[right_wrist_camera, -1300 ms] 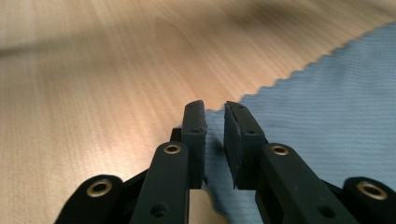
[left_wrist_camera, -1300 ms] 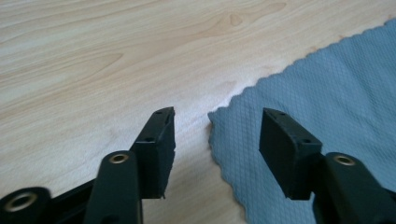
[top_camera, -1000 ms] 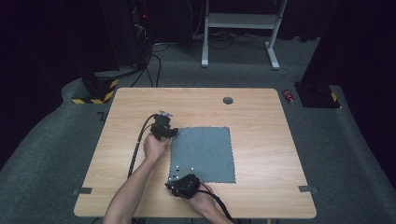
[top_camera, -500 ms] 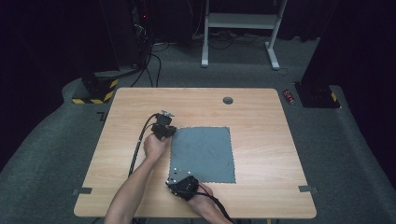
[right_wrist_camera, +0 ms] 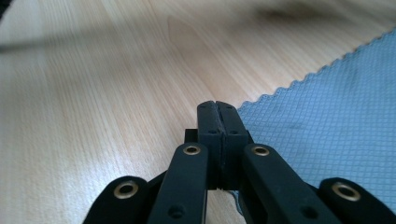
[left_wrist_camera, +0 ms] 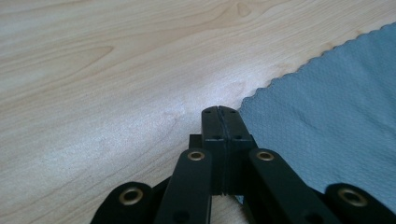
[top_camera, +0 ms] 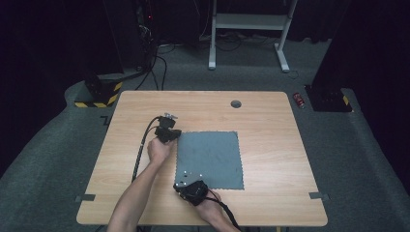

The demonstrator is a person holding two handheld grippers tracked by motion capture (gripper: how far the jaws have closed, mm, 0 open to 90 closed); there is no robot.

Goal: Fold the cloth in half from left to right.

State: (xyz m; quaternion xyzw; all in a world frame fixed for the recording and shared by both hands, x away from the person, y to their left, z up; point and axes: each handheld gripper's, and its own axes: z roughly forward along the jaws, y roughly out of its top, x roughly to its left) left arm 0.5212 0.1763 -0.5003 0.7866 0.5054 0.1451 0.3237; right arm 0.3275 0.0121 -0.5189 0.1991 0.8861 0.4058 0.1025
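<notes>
With both grippers just closed on corners of the cloth (top_camera: 209, 159), left gripper (top_camera: 172, 135) at the far-left corner, right gripper (top_camera: 183, 182) at the near-left, the cloth spreads rightward across the tabletop (top_camera: 270, 125).

- Bare wooden tabletop (top_camera: 270, 121) open on all sides of the grey cloth (top_camera: 210, 157), widest to the right and behind.
- Only a small round grommet hole (top_camera: 236, 103) near the far edge, flush with the surface.
- Left gripper (top_camera: 170, 137) and right gripper (top_camera: 186, 186) crowding the cloth's left corners.
</notes>
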